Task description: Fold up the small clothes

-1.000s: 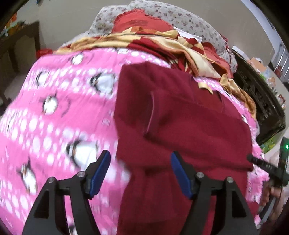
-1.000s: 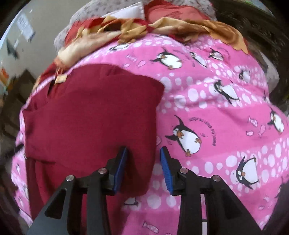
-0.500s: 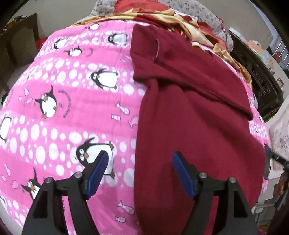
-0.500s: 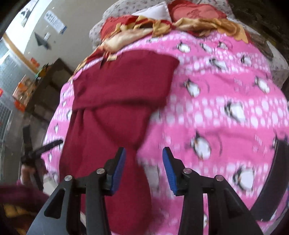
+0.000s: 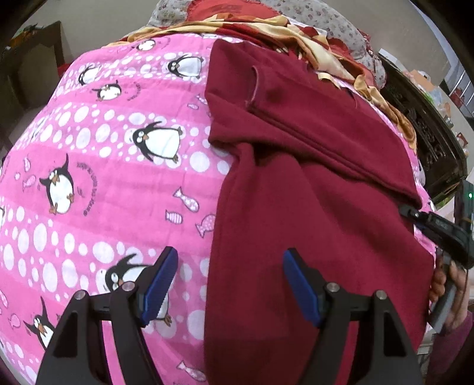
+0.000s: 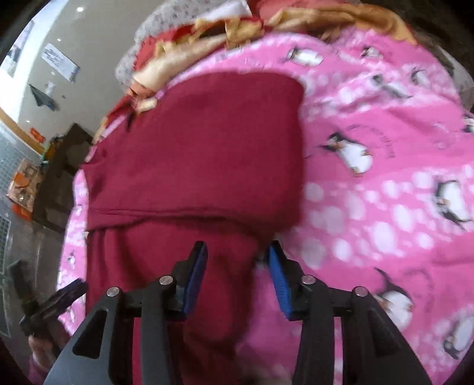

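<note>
My left hand-held gripper [image 5: 229, 284] hangs above the bed with its two blue pads wide apart and nothing between them. Under it runs the left edge of the maroon garment [image 5: 311, 192], so one pad stands over the pink penguin blanket [image 5: 97, 165] and the other over the maroon cloth.

The garment lies flat on the blanket. Its upper part is folded over, with a sleeve [image 5: 296, 97] laid across the top, and the longer lower part reaches toward me. A straight fold edge crosses the cloth from the upper left to the right side.

My right hand-held gripper [image 6: 237, 277] also has its pads apart and holds nothing. It is low over the right edge of the garment [image 6: 195, 154], just below the folded upper part; the left pad is over the maroon cloth and the right pad is at the border with the blanket [image 6: 385, 183]. This view is blurred, so I cannot tell if the pads touch the cloth.

In the left view, the right hand-held gripper [image 5: 426, 223] shows at the far right edge of the garment, with my hand [image 5: 450, 293] behind it. At the head of the bed, crumpled red and yellow fabric [image 5: 296, 32] lies against a grey flowered pillow [image 5: 331, 20].
</note>
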Motion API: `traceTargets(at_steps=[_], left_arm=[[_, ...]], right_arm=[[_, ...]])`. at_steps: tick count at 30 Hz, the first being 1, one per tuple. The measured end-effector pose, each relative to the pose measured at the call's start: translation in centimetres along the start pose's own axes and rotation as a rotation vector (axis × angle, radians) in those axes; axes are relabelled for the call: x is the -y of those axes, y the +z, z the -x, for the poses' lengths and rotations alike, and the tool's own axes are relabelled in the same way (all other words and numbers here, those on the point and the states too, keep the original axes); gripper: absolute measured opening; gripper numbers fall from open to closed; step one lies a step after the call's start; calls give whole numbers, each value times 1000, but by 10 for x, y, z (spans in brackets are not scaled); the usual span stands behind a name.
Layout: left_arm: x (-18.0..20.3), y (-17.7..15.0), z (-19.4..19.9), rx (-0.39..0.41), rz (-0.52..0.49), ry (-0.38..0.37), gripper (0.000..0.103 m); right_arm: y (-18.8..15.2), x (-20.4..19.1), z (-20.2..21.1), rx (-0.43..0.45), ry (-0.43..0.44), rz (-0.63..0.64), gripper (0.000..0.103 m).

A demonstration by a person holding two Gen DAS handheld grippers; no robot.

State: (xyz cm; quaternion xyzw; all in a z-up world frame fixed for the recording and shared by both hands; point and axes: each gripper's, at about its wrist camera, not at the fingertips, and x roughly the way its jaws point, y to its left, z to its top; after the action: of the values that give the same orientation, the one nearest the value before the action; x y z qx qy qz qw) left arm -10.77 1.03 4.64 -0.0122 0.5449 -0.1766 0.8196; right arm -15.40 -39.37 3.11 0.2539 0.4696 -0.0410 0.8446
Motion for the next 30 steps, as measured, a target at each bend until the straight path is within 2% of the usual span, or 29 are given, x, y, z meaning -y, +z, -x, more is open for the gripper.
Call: traceTargets(at_steps=[1, 6, 8, 11, 16, 19, 21, 22, 24, 26, 27, 30], left_arm=[[0, -1, 2, -1, -5, -3, 77], [-9, -8, 12, 25, -5, 3, 77], [-11, -9, 8, 19, 12, 4, 77], [-12, -11, 2, -20, 8, 13, 77], [-13, -18, 14, 1, -10, 5, 77], [-12, -25, 13, -19, -1, -21, 77], [-11, -31, 12, -38, -5, -42, 77], [-10, -35, 13, -45, -13, -48, 77], [-9, -42, 16, -55, -34, -49, 77], [-8, -47, 18, -72, -51, -53, 77], [-8, -50, 19, -83, -57, -56, 77], [-7, -59, 21, -109, -66, -66, 77]], right_arm=[[2, -2, 3, 9, 8, 6, 8], [5, 1, 36, 116, -64, 72, 7], [6, 9, 33, 110, -78, 36, 7], [4, 9, 12, 86, -166, 67, 7], [18, 23, 31, 137, -158, 22, 7], [22, 24, 25, 120, -162, 18, 7], [16, 20, 19, 64, -121, 22, 8], [11, 23, 27, 56, -65, 1, 10], [-2, 30, 51, 46, 15, -24, 21], [-16, 36, 73, 40, 89, -28, 38], [-26, 40, 87, 36, 134, -19, 40], [-55, 48, 111, 11, 185, 17, 51]])
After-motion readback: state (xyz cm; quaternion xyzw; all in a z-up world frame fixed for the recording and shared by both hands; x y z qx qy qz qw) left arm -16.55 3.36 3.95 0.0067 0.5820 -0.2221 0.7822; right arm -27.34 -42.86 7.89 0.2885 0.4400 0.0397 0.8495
